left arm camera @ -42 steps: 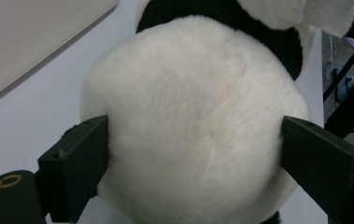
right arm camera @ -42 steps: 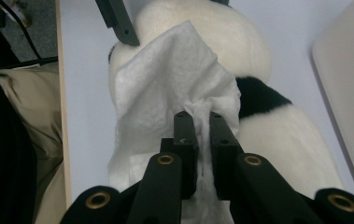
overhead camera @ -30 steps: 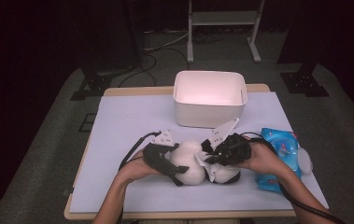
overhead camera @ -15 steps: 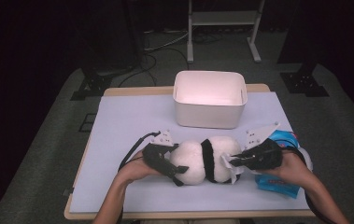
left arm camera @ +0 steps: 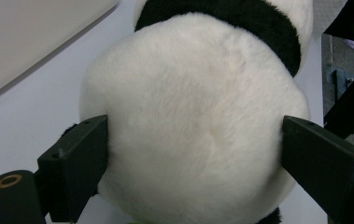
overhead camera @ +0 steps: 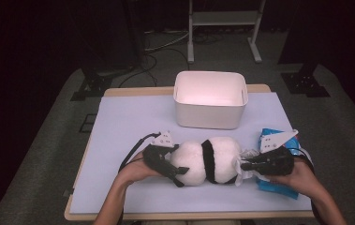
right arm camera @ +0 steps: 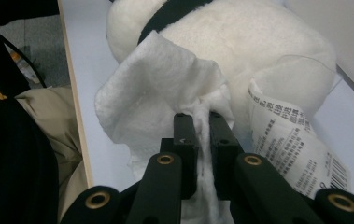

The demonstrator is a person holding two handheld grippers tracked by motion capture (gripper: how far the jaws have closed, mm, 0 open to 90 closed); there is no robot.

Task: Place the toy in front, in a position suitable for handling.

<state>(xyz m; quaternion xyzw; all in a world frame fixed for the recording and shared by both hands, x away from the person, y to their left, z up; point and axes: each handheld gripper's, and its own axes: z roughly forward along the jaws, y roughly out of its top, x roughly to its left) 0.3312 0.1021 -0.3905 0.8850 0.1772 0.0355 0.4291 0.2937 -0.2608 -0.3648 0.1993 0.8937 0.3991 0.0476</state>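
A white plush toy with a black band [overhead camera: 208, 159] lies on its side at the front of the table. My left gripper [overhead camera: 179, 169] is shut on its left end; in the left gripper view both jaws press into the white fur [left arm camera: 193, 116] around my left gripper [left arm camera: 193, 140]. My right gripper [overhead camera: 243, 165] is at the toy's right end, shut on a crumpled white wipe [overhead camera: 240, 169]. In the right gripper view my right gripper [right arm camera: 198, 119] pinches the wipe [right arm camera: 156, 88] against the toy [right arm camera: 258, 42], beside its printed label [right arm camera: 286, 140].
A white bin [overhead camera: 210, 117] stands behind the toy at mid table. A blue wipe packet [overhead camera: 278, 186] lies under the right hand near the right edge. The pale mat [overhead camera: 128, 122] is bare on the left. The front table edge [right arm camera: 74, 93] is close by.
My right gripper has moved to the right, from the toy's middle to its right end, with the wipe still in it. The left gripper and the toy have stayed put.
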